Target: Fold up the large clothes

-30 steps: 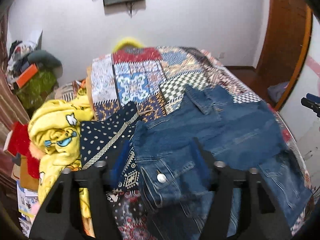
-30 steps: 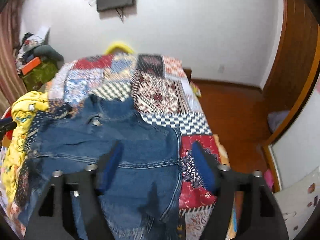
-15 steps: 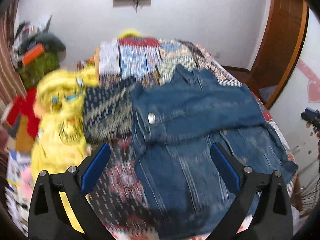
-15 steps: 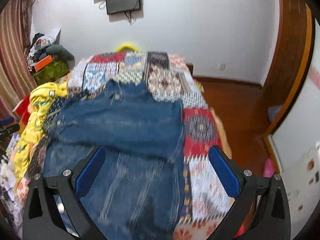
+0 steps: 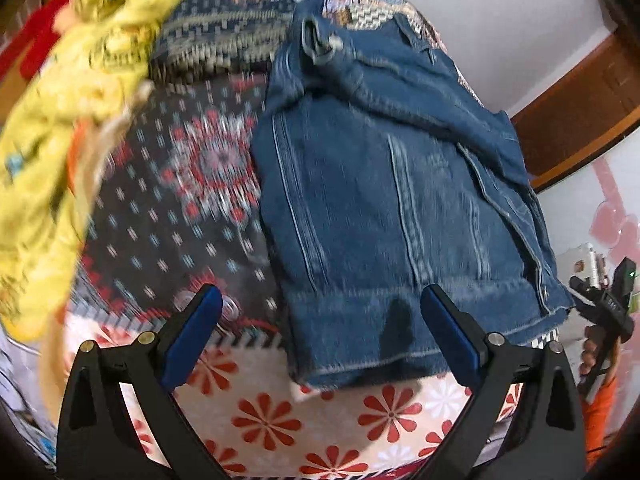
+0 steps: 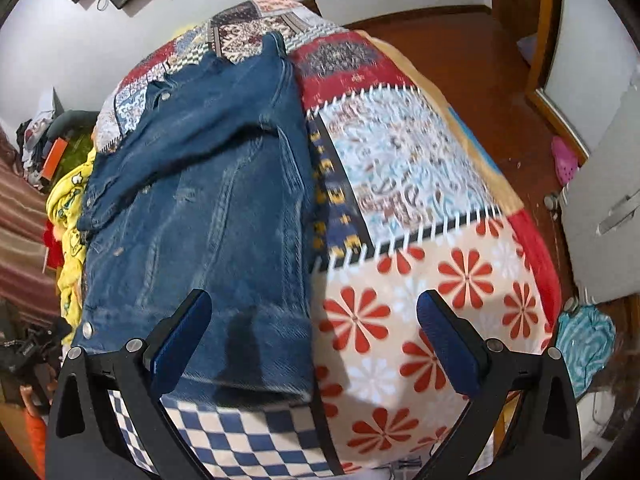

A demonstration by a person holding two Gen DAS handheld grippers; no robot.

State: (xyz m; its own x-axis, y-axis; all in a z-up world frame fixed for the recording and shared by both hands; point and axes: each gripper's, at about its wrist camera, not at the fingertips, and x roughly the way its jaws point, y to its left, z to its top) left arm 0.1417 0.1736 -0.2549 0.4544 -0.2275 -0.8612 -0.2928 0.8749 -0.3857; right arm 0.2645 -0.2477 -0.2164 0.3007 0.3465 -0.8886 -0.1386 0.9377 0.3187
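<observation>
A blue denim jacket [image 5: 384,200] lies flat on the patchwork bedspread [image 5: 192,184], sleeves folded across its upper part. It also shows in the right wrist view [image 6: 208,216], on the bedspread [image 6: 400,184]. My left gripper [image 5: 320,316] is open and empty, above the jacket's lower hem at its left corner. My right gripper [image 6: 316,320] is open and empty, above the hem's right corner. The right gripper's body shows at the edge of the left wrist view [image 5: 604,304].
A yellow printed garment [image 5: 60,120] and a dark patterned cloth [image 5: 224,40] lie left of the jacket. The bed's right edge drops to a wooden floor [image 6: 480,52] with a pink shoe [image 6: 564,160] and teal cloth [image 6: 584,340]. A grey cabinet [image 6: 608,200] stands right.
Both grippers opened, let go of the jacket sleeves and pulled back toward the bed's near end. They now hang over the jacket's bottom hem, tilted more downward.
</observation>
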